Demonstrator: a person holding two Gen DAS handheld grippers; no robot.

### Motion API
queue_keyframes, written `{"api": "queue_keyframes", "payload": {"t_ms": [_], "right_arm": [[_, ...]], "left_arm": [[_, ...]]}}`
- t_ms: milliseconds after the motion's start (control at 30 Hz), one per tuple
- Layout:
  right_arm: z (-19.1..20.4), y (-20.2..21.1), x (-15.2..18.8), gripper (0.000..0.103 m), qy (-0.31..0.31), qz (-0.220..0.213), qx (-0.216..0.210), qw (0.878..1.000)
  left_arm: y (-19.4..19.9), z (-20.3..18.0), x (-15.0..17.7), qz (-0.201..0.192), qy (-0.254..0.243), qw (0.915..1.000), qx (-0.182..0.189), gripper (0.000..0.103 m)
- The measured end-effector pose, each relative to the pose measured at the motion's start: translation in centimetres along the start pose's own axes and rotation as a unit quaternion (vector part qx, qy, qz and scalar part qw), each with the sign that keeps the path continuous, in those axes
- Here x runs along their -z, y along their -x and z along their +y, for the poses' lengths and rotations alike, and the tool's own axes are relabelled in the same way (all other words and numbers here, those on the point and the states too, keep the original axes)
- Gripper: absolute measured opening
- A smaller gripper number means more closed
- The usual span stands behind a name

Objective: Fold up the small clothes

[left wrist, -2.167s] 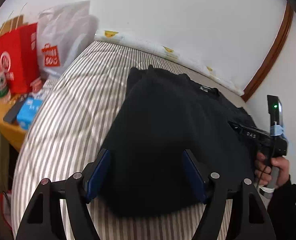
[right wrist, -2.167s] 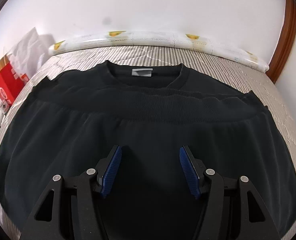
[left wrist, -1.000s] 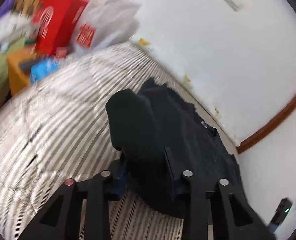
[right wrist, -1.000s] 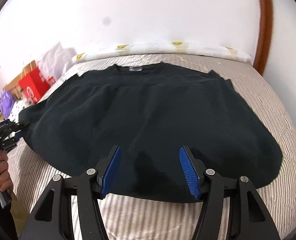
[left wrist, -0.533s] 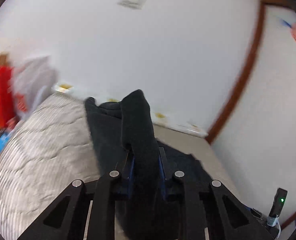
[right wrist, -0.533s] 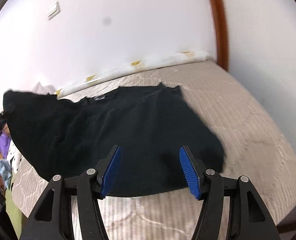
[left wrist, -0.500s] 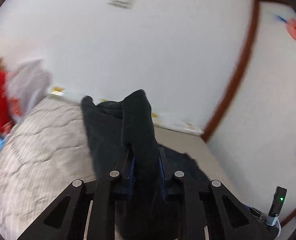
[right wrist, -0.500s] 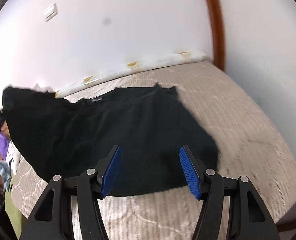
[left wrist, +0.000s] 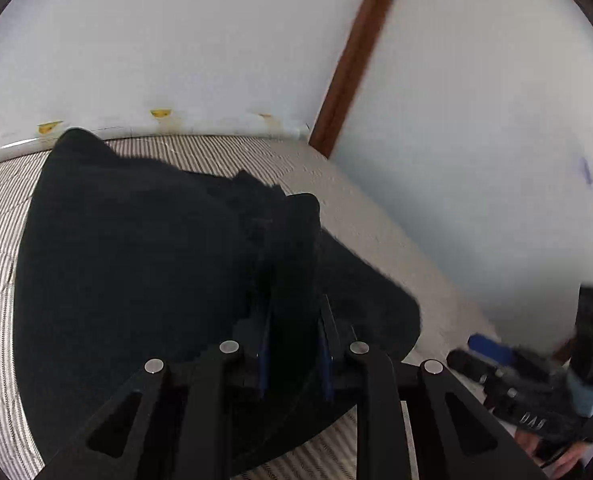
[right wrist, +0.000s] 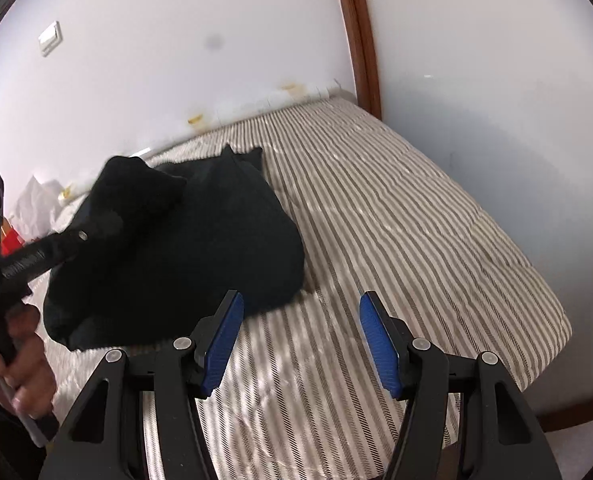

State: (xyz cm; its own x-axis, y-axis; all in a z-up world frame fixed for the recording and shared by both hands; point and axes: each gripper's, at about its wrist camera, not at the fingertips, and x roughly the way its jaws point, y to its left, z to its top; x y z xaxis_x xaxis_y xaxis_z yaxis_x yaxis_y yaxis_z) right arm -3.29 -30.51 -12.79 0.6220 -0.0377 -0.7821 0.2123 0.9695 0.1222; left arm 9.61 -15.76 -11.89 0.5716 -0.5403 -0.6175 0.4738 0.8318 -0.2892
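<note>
A black sweater (left wrist: 136, 272) lies on the striped bed, its left side lifted and folded over toward the right. My left gripper (left wrist: 292, 312) is shut on a bunch of the sweater's fabric and holds it above the garment. In the right wrist view the sweater (right wrist: 224, 240) is a doubled heap, with the left gripper's body (right wrist: 28, 260) coming in from the left. My right gripper (right wrist: 298, 340) is open and empty, low over bare mattress just right of the sweater's near edge.
The striped mattress (right wrist: 416, 232) stretches to the right, ending at a white wall with a brown wooden trim (right wrist: 360, 36). A white bolster (left wrist: 156, 120) runs along the far edge. A red bag (right wrist: 10, 242) and white bag sit far left.
My left gripper closed on the sweater's left side, lifted it and carried it across to the right. My right gripper drew back off the sweater and swung right, staying open.
</note>
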Motion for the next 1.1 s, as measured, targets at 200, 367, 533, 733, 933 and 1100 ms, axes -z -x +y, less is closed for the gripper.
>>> {"api": "queue_keyframes", "payload": {"t_ms": [200, 367, 533, 733, 933, 1100], "right_arm": [[2.2, -0.8, -1.8, 0.060, 0.008, -0.007, -0.047, 0.999], [5.8, -1.4, -3.8, 0.074, 0.010, -0.028, -0.117, 0.993], [9.9, -4.2, -4.5, 0.079, 0.012, -0.009, -0.150, 0.989], [13.2, -9.4, -5.3, 0.061, -0.023, 0.023, -0.142, 0.989], [15.1, -7.9, -7.3, 0.014, 0.022, -0.016, -0.138, 0.990], [11.7, -1.4, -8.3, 0.012, 0.029, -0.115, -0.121, 0.986]], "left_arm": [[2.7, 1.9, -0.4, 0.018, 0.023, 0.9971, 0.071, 0.045], [7.1, 5.2, 1.0, -0.017, 0.028, 0.9984, 0.045, 0.056], [9.4, 9.8, 2.6, -0.018, 0.039, 0.9975, -0.057, 0.057], [8.8, 13.3, 4.9, 0.024, 0.083, 0.9954, -0.041, 0.057], [8.5, 13.5, 5.6, 0.027, 0.091, 0.9953, -0.017, 0.057], [8.4, 11.9, 5.4, 0.025, 0.061, 0.9978, 0.006, 0.057]]}}
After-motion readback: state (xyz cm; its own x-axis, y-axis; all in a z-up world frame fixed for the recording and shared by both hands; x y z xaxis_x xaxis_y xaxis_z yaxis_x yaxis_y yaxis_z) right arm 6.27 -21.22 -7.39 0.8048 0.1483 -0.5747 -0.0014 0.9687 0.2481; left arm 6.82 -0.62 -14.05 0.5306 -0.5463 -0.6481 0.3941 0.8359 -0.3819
